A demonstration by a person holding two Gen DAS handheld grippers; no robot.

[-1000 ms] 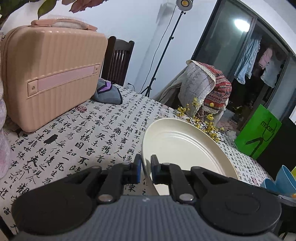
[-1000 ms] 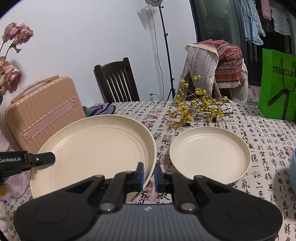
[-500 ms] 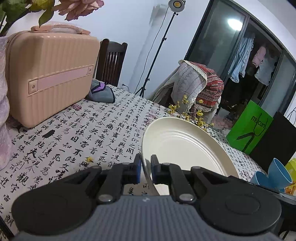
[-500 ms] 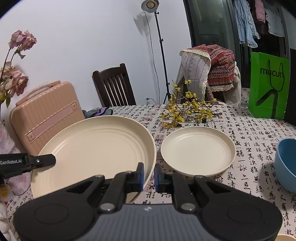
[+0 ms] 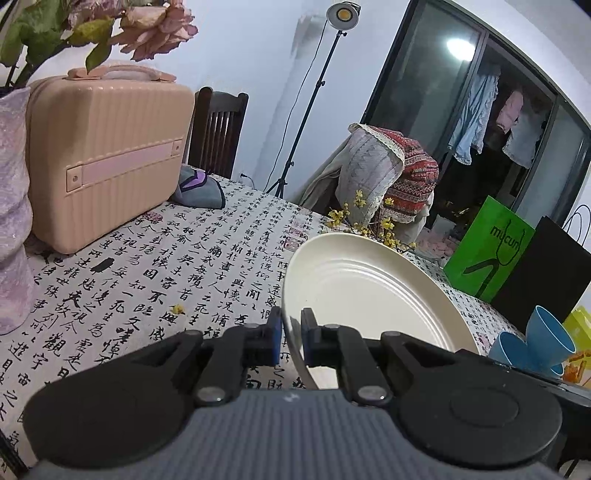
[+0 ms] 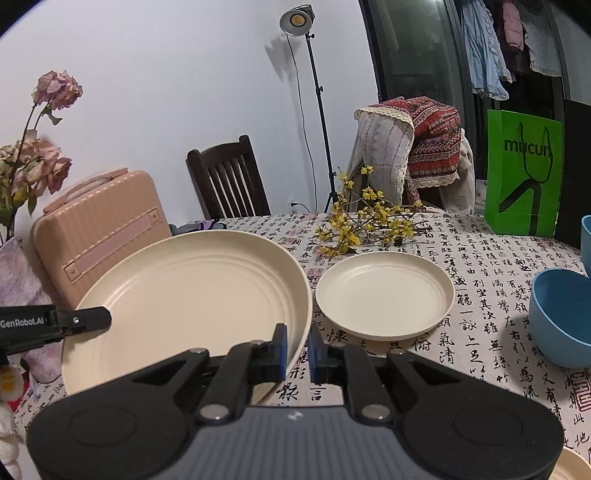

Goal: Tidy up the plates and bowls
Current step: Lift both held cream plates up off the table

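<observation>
Now both grippers clamped on big plate (image 6: pixel 192 295): right gripper (image 6: pixel 296 347) pinches near rim, left gripper (image 5: pixel 291 338) opposite rim. Plate held tilted off tablecloth (image 6: pixel 480 266), carried rightward since a second ago; small plate (image 6: pixel 384 293) and blue bowl (image 6: pixel 561 314) now nearer. Likely heading to stack.

White wall (image 6: pixel 166 92), dark chair (image 6: pixel 227 181), lit studio lamp (image 6: pixel 295 20)

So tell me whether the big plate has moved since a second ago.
Yes. In the right wrist view the big plate now overlaps the small plate's left edge.
</observation>
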